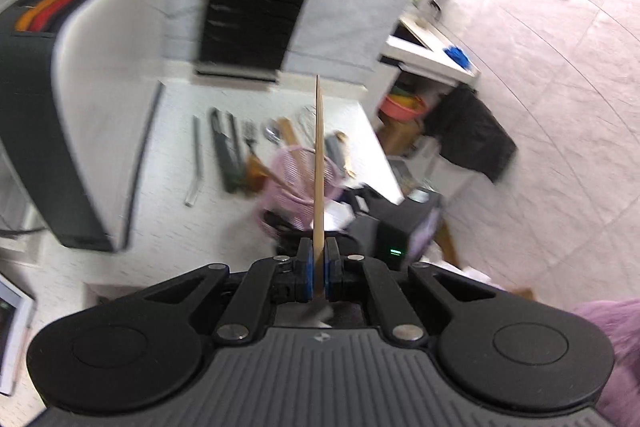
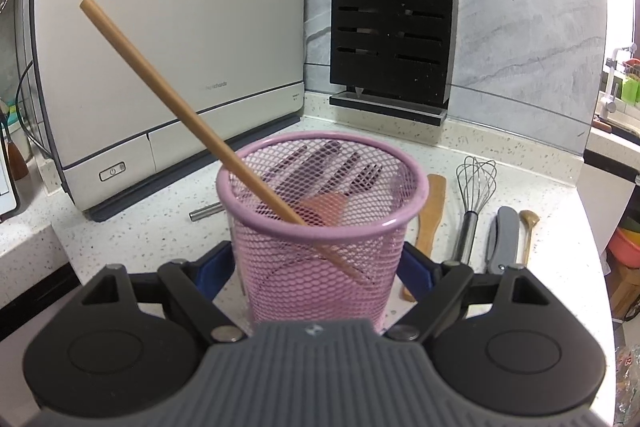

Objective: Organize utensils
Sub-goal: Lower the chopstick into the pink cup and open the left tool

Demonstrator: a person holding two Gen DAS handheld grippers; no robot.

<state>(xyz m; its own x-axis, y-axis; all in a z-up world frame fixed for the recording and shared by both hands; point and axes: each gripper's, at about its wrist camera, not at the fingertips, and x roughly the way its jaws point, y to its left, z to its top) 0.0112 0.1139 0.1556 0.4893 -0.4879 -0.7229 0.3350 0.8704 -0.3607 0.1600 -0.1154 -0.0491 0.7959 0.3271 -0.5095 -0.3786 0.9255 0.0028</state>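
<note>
My left gripper (image 1: 319, 269) is shut on a thin wooden utensil (image 1: 319, 163), seen edge-on, held high above the counter over a pink mesh holder (image 1: 298, 183). My right gripper (image 2: 316, 263) is shut on that pink mesh holder (image 2: 320, 259), its blue pads against both sides. A wooden stick (image 2: 168, 99) leans in the holder, top end pointing up left. Dark knives and a fork (image 2: 360, 179) lie on the counter behind the holder, seen through the mesh.
On the counter right of the holder lie a wooden spatula (image 2: 430, 215), a whisk (image 2: 474, 195), a grey peeler (image 2: 506, 235) and a small wooden spoon (image 2: 528, 227). A white appliance (image 2: 168, 59) stands at the left, a black knife rack (image 2: 394, 23) at the back wall.
</note>
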